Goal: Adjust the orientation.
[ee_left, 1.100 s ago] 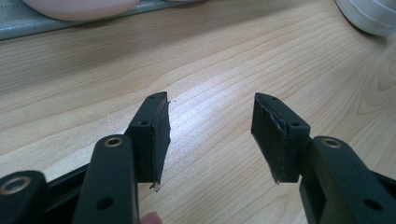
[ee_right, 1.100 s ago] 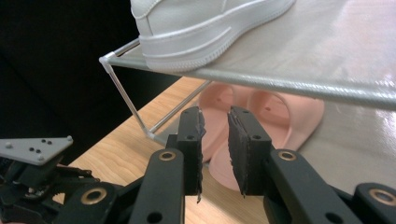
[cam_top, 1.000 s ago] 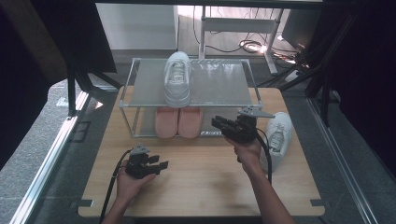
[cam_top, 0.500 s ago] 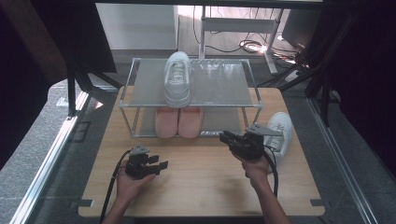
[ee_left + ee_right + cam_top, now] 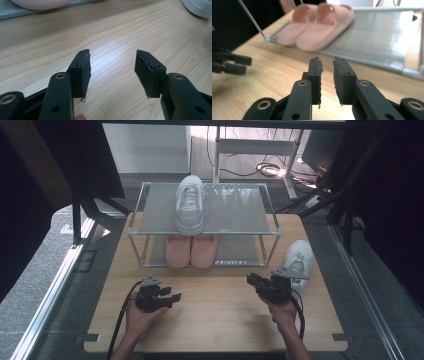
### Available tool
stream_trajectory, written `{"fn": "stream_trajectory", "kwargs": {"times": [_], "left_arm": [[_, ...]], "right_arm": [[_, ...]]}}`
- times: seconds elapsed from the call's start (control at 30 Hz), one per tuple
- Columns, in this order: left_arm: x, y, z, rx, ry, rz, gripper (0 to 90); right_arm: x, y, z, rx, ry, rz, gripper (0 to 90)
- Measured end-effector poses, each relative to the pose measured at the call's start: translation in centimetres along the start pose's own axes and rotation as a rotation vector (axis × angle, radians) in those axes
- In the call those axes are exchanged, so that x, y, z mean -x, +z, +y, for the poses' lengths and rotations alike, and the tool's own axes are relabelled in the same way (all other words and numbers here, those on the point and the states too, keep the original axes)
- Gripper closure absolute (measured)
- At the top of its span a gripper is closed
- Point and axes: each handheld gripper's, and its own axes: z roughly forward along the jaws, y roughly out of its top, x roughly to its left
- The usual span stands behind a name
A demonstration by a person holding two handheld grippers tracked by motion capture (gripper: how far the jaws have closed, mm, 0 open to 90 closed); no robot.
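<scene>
A white sneaker [image 5: 190,205] sits on the top shelf of a metal shoe rack [image 5: 235,212]. Under it, a pair of pink slippers [image 5: 190,251] rests on the lower shelf [image 5: 372,37]. A second white sneaker [image 5: 299,260] lies on the wooden table to the right of the rack. My right gripper [image 5: 252,281] hovers low over the table just left of that sneaker. Its jaws point toward the slippers [image 5: 322,23] and have just been closing to a narrow gap [image 5: 327,61] with nothing between them. My left gripper [image 5: 172,296] rests near the front left, wide open and empty [image 5: 112,53].
The wooden table [image 5: 215,320] has bare room between the two hands and in front of the rack. Black frame posts [image 5: 75,215] stand at the table's left and right sides. Cables lie on the floor [image 5: 270,169] behind the rack.
My right gripper has come down and back toward the table's near edge, with its jaws narrower than before. The left gripper has stayed where it was.
</scene>
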Motion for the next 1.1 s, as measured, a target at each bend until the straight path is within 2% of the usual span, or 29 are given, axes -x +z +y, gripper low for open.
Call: {"fn": "stream_trajectory", "kwargs": {"times": [0.3, 0.5, 0.7, 1.1], "left_arm": [[-0.1, 0.0, 0.0, -0.002, 0.002, 0.003, 47.2], [-0.1, 0.0, 0.0, -0.001, 0.002, 0.004, 47.2], [-0.2, 0.0, -0.1, -0.004, 0.000, 0.005, 47.2], [-0.2, 0.0, -0.1, -0.004, 0.000, 0.006, 47.2]], "right_arm": [[1.5, -1.0, -1.7, -0.041, 0.023, -0.061, 88.9], [2.3, -1.3, -2.3, -0.071, 0.006, -0.139, 89.3], [2.7, -1.3, -2.5, -0.086, 0.010, -0.159, 89.2], [3.5, -1.6, -2.6, -0.081, 0.016, -0.214, 89.3]]}}
